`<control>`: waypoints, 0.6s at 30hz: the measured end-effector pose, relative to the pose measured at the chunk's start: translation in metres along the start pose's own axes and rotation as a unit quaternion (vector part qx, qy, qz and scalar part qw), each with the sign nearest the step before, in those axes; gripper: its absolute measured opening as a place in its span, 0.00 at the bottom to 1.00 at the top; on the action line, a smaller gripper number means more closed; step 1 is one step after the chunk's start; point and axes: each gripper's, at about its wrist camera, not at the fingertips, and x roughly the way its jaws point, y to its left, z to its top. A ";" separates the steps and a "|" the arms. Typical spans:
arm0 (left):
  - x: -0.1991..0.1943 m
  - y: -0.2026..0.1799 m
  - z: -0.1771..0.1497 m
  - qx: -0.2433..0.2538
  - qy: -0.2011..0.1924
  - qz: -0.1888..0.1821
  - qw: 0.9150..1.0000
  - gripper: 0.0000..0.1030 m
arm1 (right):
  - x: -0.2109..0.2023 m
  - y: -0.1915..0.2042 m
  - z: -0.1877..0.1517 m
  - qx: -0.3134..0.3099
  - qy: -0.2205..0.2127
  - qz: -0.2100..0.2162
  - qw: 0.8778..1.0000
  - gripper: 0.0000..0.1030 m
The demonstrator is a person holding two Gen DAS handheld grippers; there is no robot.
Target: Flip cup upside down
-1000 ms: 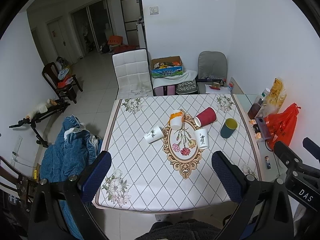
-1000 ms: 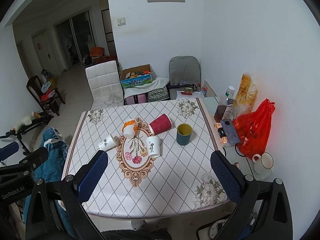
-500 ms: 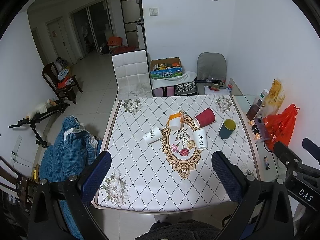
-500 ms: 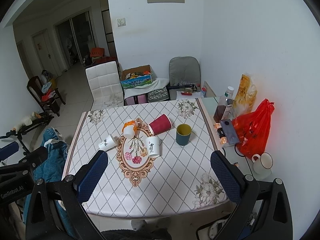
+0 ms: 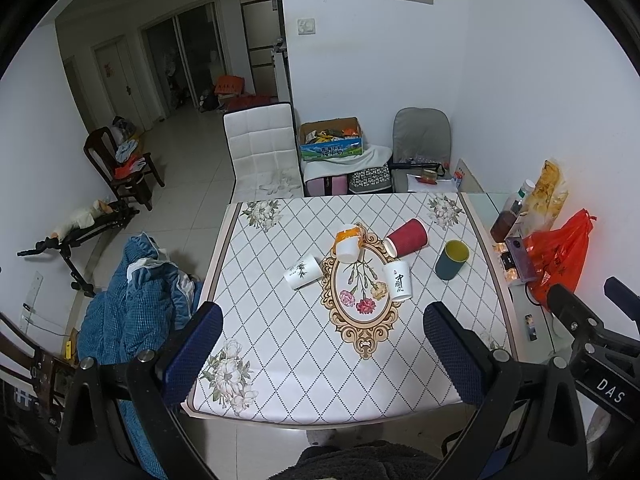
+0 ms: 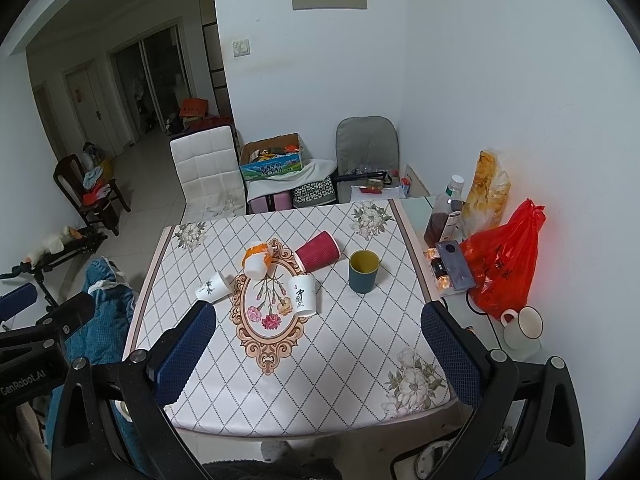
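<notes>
Several cups sit mid-table. A dark green cup with a yellow inside point(image 5: 452, 259) point(image 6: 363, 272) stands upright, mouth up. A red cup point(image 5: 406, 237) point(image 6: 317, 251) lies on its side. An orange-and-white cup point(image 5: 348, 242) point(image 6: 257, 261) lies tipped. A white cup with black characters point(image 5: 398, 285) point(image 6: 302, 295) stands upside down. A white cup with a leaf print point(image 5: 302, 277) point(image 6: 213, 287) lies on its side. My left gripper point(image 5: 322, 354) and right gripper point(image 6: 318, 354) are open, empty, high above the table's near edge.
The table point(image 5: 280, 344) has a diamond-pattern cloth. At its right edge lie a red plastic bag point(image 6: 508, 264), bottles point(image 6: 444, 216), a phone and a white mug point(image 6: 522, 326). A white chair point(image 5: 260, 152) stands behind; a blue blanket point(image 5: 132, 304) lies left.
Both grippers have drawn slightly up and back from the table; the cups look a little smaller. No cup has moved.
</notes>
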 end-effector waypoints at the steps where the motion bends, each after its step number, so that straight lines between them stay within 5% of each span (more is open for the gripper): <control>1: 0.000 0.003 -0.002 -0.001 -0.001 -0.001 1.000 1.00 | 0.000 0.000 0.000 -0.001 0.000 0.000 1.000 1.00; 18: -0.004 -0.008 0.000 -0.003 0.000 0.000 1.000 1.00 | 0.005 -0.014 0.001 0.006 -0.003 0.015 1.000 1.00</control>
